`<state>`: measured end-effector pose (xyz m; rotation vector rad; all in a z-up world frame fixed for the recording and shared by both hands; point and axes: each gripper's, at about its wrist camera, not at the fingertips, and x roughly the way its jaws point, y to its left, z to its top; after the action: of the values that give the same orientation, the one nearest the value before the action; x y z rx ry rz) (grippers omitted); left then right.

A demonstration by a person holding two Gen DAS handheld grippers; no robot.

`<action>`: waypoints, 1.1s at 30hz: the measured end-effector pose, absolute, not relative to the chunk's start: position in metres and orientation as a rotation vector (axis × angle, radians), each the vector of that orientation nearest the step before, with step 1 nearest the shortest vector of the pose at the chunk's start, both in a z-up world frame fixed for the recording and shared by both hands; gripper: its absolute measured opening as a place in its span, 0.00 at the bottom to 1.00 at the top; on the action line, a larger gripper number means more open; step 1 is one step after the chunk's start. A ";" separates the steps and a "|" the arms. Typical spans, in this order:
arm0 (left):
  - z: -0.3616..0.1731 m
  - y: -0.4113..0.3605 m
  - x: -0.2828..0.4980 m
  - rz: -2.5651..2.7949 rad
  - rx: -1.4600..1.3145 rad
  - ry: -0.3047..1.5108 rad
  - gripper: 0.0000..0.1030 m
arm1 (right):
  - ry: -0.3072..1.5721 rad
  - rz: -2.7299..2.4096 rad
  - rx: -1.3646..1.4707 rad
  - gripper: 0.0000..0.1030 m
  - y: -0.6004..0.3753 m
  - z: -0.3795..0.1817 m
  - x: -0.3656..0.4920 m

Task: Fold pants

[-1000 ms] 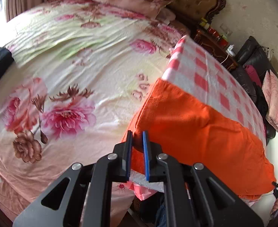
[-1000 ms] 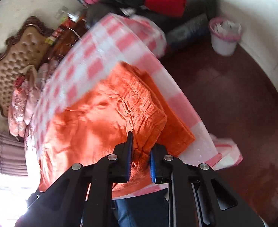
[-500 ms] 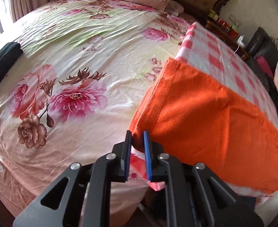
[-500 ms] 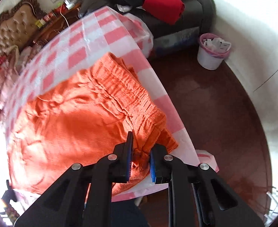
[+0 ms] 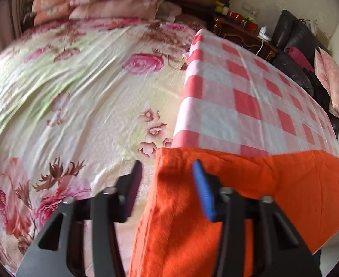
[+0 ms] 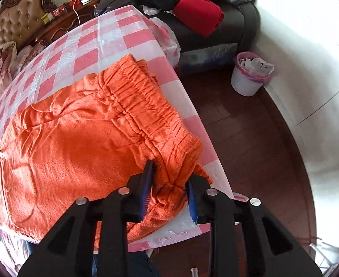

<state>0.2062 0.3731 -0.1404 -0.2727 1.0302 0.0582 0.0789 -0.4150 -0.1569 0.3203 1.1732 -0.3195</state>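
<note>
Home bedroom: bed (image 5: 81, 97) under floral sheet, stacked pillows (image 5: 104, 2), tufted headboard (image 6: 10, 32), dark sofa (image 6: 234, 23).

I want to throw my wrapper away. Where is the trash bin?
In the right wrist view, the white trash bin stands on the dark wood floor at upper right, beside the black sofa and near the white wall.

Bright daylight; left wrist view motion-blurred; fisheye bending, dark corners.

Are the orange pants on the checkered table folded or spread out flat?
Folded. The orange pants lie doubled on the checkered tablecloth, the elastic waistband stacked over another layer at the table's edge.
</note>
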 end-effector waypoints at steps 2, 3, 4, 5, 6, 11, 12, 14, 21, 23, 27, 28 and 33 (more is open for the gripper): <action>-0.146 0.380 0.212 0.019 -0.320 1.038 0.09 | 1.173 -0.333 0.324 0.35 -0.418 -0.158 0.078; -0.146 0.381 0.215 0.023 -0.322 1.033 0.07 | 1.173 -0.333 0.324 0.35 -0.419 -0.159 0.078; -0.146 0.383 0.217 0.036 -0.328 1.031 0.07 | 1.172 -0.331 0.329 0.35 -0.420 -0.159 0.078; -0.146 0.386 0.218 0.062 -0.330 1.027 0.07 | 1.172 -0.330 0.333 0.35 -0.420 -0.159 0.077; -0.146 0.388 0.219 0.077 -0.332 1.027 0.07 | 1.172 -0.332 0.335 0.35 -0.420 -0.160 0.078; -0.150 0.383 0.217 0.128 -0.324 1.028 0.09 | 1.158 -0.321 0.356 0.38 -0.422 -0.160 0.074; -0.149 0.383 0.216 0.154 -0.333 1.023 0.12 | 1.151 -0.313 0.371 0.38 -0.424 -0.159 0.072; -0.140 0.384 0.209 0.194 -0.356 0.983 0.14 | 1.143 -0.297 0.409 0.40 -0.429 -0.158 0.070; -0.076 0.318 0.174 0.243 -0.243 0.722 0.45 | 1.099 -0.278 0.501 0.67 -0.450 -0.145 0.057; -0.065 0.277 0.168 0.174 -0.201 0.687 0.48 | 1.073 -0.273 0.551 0.67 -0.459 -0.144 0.054; -0.064 0.161 0.159 -0.054 -0.103 0.705 0.51 | 1.036 -0.350 0.485 0.64 -0.469 -0.145 0.055; -0.067 0.132 0.157 -0.098 -0.084 0.714 0.51 | 1.064 -0.371 0.440 0.60 -0.468 -0.150 0.058; -0.083 -0.007 0.148 -0.338 0.034 0.783 0.51 | 0.899 -0.542 0.276 0.59 -0.461 -0.105 0.054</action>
<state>0.1484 -0.0075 -0.0833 0.0344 0.7829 -0.3377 0.0538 -0.4610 -0.1052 0.2760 0.8988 -0.5416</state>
